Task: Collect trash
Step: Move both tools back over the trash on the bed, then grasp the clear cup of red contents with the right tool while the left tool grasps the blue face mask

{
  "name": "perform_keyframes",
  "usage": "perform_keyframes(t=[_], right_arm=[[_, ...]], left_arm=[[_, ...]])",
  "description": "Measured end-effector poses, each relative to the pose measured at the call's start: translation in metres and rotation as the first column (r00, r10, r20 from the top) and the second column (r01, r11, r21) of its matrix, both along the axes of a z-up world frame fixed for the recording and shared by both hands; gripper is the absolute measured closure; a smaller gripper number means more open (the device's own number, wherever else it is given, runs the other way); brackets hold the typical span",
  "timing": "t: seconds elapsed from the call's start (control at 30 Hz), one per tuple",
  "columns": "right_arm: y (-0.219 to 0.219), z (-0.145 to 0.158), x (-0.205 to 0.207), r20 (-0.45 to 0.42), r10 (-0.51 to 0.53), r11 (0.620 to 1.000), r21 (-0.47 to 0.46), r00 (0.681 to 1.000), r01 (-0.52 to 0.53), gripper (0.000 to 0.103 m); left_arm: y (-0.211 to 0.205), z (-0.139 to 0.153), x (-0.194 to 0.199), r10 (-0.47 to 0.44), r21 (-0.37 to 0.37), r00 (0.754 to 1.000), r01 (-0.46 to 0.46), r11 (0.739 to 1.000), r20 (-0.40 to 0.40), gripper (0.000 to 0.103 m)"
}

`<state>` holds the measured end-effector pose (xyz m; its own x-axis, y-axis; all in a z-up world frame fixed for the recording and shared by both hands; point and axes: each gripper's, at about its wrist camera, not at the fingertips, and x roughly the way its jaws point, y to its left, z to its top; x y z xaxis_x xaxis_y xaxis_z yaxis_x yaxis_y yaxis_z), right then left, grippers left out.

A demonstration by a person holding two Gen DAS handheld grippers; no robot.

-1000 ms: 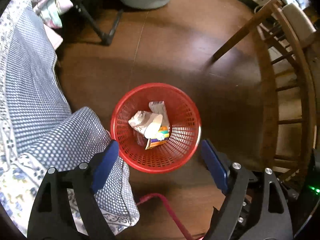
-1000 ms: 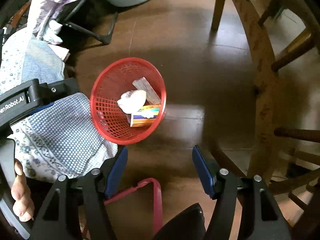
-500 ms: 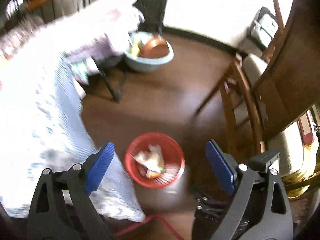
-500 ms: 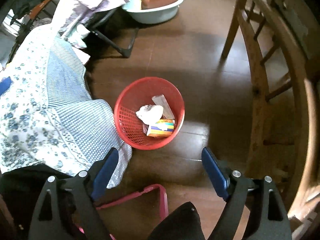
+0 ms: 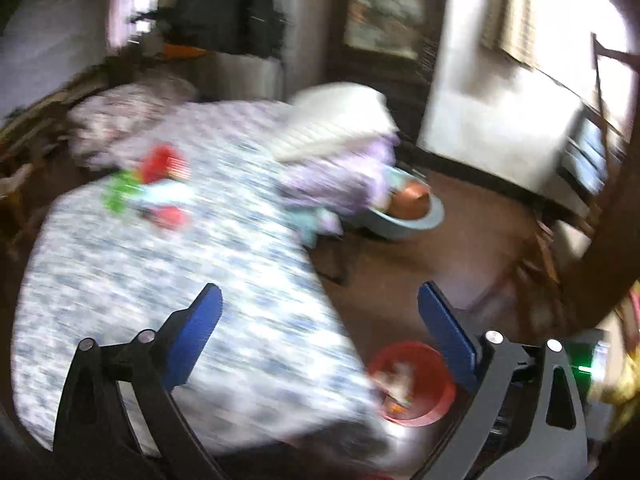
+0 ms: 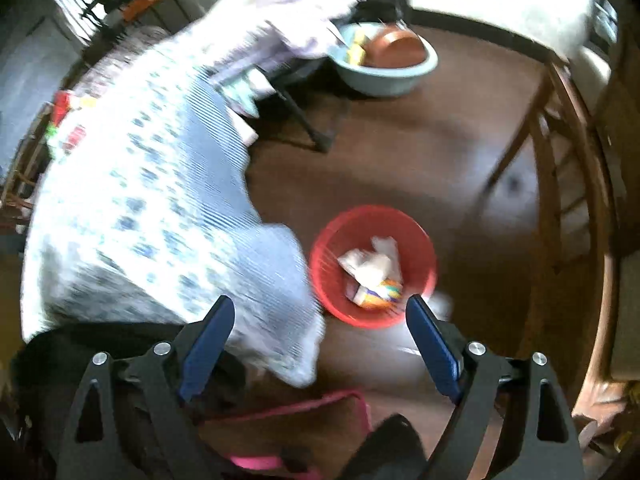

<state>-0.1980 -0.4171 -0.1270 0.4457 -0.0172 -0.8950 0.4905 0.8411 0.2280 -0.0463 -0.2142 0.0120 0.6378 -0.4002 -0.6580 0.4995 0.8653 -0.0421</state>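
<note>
1. The left gripper (image 5: 318, 300) has its jaws spread wide with nothing between them; they have just been opening further. Its blue fingers (image 5: 192, 332) frame a blurred stretch of cloth and floor.
2. The right gripper (image 6: 318, 314) also has its jaws wide apart and empty, the opening having grown in the past second.
3. The red basket (image 6: 420, 236) stands on the brown floor (image 6: 400, 160), just beyond the right gripper's jaws in the right wrist view and low beside the right-hand finger in the left wrist view (image 5: 436, 356).
4. The trash (image 6: 374, 270) lies inside the basket: crumpled white paper and a small colourful carton.
5. The blue-and-white patterned cloth (image 5: 160, 248) covers a table and hangs down just beside the basket, its corner overlapping the basket's near rim in the left wrist view.
6. On top of the cloth, at the far side, lie blurred red and green items (image 5: 148, 184); what they are I cannot tell.
7. Farther off on the floor sits a pale blue basin (image 6: 384, 76) holding a brown bowl (image 6: 396, 48).
8. A wooden chair (image 6: 568, 184) stands to the right of the basket.
9. A pink strap (image 6: 288, 412) lies on the floor near the right gripper.
</note>
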Motion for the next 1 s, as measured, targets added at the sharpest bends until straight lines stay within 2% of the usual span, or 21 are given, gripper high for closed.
perform_keyframes(t=[0.07, 0.1, 0.2, 0.3, 0.43, 0.5, 0.57, 0.67, 0.73, 0.9, 1.0], right_arm=[[0.016, 0.017, 0.018, 0.034, 0.047, 0.999, -0.024, 0.998, -0.046, 0.017], [0.027, 0.027, 0.030, 0.050, 0.081, 0.996, -0.041, 0.995, -0.079, 0.017], [0.062, 0.049, 0.069, 0.092, 0.177, 0.983, -0.069, 0.980, -0.171, 0.014], [0.098, 0.063, 0.116, 0.123, 0.262, 0.964, -0.078, 0.957, -0.253, 0.014], [0.150, 0.084, 0.192, 0.194, 0.372, 0.926, -0.151, 0.908, -0.347, 0.014], [0.174, 0.087, 0.230, 0.233, 0.400, 0.914, -0.169, 0.886, -0.369, 0.014], [0.194, 0.084, 0.263, 0.245, 0.411, 0.908, -0.203, 0.878, -0.368, 0.014], [0.219, 0.069, 0.310, 0.200, 0.431, 0.884, -0.288, 0.880, -0.368, 0.014], [0.228, 0.061, 0.328, 0.168, 0.435, 0.874, -0.315, 0.885, -0.370, 0.014], [0.227, 0.043, 0.356, 0.127, 0.400, 0.885, -0.313, 0.908, -0.346, 0.014], [0.229, 0.032, 0.366, 0.105, 0.395, 0.881, -0.325, 0.913, -0.344, 0.014]], left_arm=[[0.028, 0.007, 0.029, 0.099, 0.031, 0.994, -0.101, 0.994, 0.056, 0.007], [0.048, 0.010, 0.053, 0.170, 0.053, 0.982, -0.174, 0.983, 0.078, 0.007], [0.095, 0.009, 0.100, 0.287, 0.053, 0.956, -0.290, 0.955, 0.062, 0.008], [0.150, 0.003, 0.136, 0.432, 0.003, 0.901, -0.433, 0.901, 0.037, 0.008], [0.206, -0.009, 0.167, 0.572, -0.030, 0.818, -0.574, 0.818, -0.066, 0.008], [0.226, -0.006, 0.170, 0.605, -0.035, 0.794, -0.607, 0.794, -0.064, 0.008], [0.243, 0.001, 0.169, 0.637, -0.054, 0.770, -0.638, 0.768, -0.049, 0.008], [0.265, 0.001, 0.171, 0.635, -0.107, 0.767, -0.642, 0.759, -0.094, 0.008], [0.271, 0.000, 0.171, 0.637, -0.115, 0.763, -0.647, 0.754, -0.109, 0.008], [0.277, -0.006, 0.179, 0.621, -0.128, 0.764, -0.643, 0.755, -0.173, 0.008], [0.275, -0.007, 0.182, 0.613, -0.138, 0.769, -0.637, 0.758, -0.180, 0.008]])
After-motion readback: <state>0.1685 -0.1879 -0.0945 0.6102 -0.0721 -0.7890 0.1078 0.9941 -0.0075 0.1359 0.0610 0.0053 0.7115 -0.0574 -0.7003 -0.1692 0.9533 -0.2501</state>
